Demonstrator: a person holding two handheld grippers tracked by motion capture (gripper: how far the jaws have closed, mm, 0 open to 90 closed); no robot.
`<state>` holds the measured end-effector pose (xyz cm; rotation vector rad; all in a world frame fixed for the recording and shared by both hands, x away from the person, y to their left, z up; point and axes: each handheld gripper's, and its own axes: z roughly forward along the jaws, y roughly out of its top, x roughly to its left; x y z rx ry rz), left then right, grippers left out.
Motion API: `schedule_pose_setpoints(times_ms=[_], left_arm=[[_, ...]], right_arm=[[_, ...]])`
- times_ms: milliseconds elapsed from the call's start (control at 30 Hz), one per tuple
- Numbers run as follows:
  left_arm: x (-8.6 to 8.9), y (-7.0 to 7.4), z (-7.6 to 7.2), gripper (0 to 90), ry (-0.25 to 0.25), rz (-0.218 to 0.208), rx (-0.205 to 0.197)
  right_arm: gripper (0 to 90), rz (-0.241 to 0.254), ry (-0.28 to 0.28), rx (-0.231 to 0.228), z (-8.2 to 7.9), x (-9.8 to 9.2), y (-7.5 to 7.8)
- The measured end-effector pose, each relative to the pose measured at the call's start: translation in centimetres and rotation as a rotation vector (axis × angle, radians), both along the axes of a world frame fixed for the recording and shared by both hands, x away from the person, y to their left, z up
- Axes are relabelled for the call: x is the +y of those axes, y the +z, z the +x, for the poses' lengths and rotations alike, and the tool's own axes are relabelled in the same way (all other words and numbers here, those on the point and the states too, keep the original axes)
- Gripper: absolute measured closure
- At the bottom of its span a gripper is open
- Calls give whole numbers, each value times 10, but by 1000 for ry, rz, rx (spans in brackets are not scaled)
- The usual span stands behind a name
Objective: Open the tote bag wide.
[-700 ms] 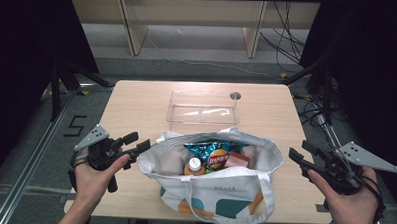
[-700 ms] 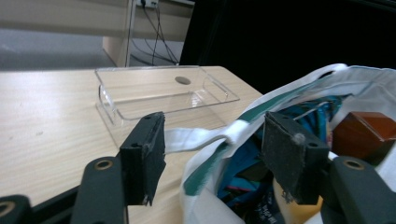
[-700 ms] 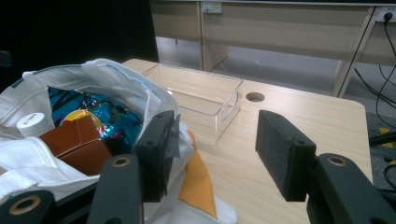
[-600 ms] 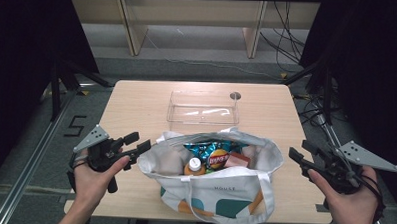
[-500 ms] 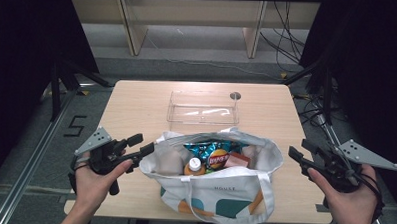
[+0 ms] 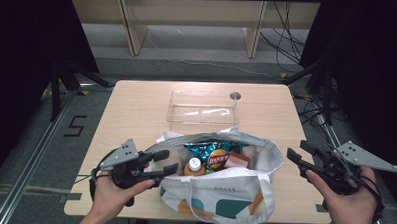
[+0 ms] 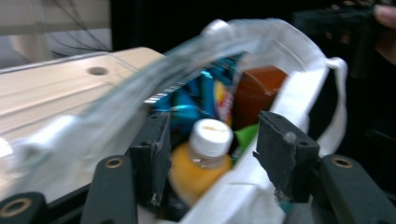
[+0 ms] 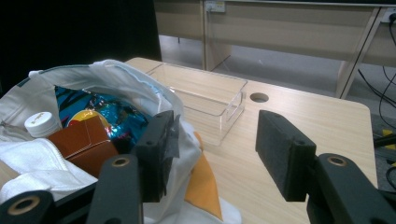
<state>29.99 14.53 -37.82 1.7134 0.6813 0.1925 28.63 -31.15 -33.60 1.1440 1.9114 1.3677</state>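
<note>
bag rim may snag before the bottle does

left gripper (image 6: 165,162) sits at the near-left edge of the tote bag (image 6: 224,190), jaws parted wide, nothing pinched; in the left gripper view the orange bottle (image 7: 204,161) w/ white cap stands between the two pads but apart from both; the white bag rim (image 7: 233,200) folds across just below the right pad, and clear film drapes over the left one; risk: closing now could catch cloth or film along w/ the bottle, so the grip slips or the whole bag lifts; the cap is narrower than the body, so a high pinch could pop off it.

right gripper (image 6: 299,154) hangs off the bag's right side, jaws also apart & empty; bag cloth lies just beside its left jaw, clear tray (image 8: 201,95) beyond the jaws; if it doesn't steady the bag, a pull from the left prob. drags it; chip bag (image 6: 211,151) and brown box (image 6: 235,160) crowd the bottle, could tip out w/ it.
</note>
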Motion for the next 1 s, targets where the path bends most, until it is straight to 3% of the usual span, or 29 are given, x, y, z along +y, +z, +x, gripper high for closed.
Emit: schedule_pose_setpoints(times_ms=[67,167,233,367,467,500,667,733,800,867,1000], left_arm=[[-10,0,-2,428,-43,22,-10],[-22,1,-4,410,-99,59,-23],[-30,-1,-6,399,-108,79,-8],[-40,-4,-5,396,-160,112,-29],[-46,-6,-5,395,-163,159,-36],[-47,-7,-4,403,-163,187,-39],[-57,-13,-4,486,-170,275,-58],[-59,-15,-3,577,-173,296,-78],[-60,-16,-3,606,-170,333,-103],[-62,-15,-3,706,-183,393,-159],[-64,-14,-4,771,-185,426,-184]], right_arm=[[479,32,-10,12,0,4,0],[478,16,8,4,3,3,-1],[478,16,13,2,4,2,-1],[477,-3,16,-3,4,0,-2],[477,20,0,9,3,2,-2],[476,8,5,9,3,2,-2],[474,6,28,24,4,4,-3],[474,14,0,9,5,6,-3],[474,9,7,15,5,5,-3],[472,27,20,22,7,7,-1],[471,11,15,19,7,6,0]])
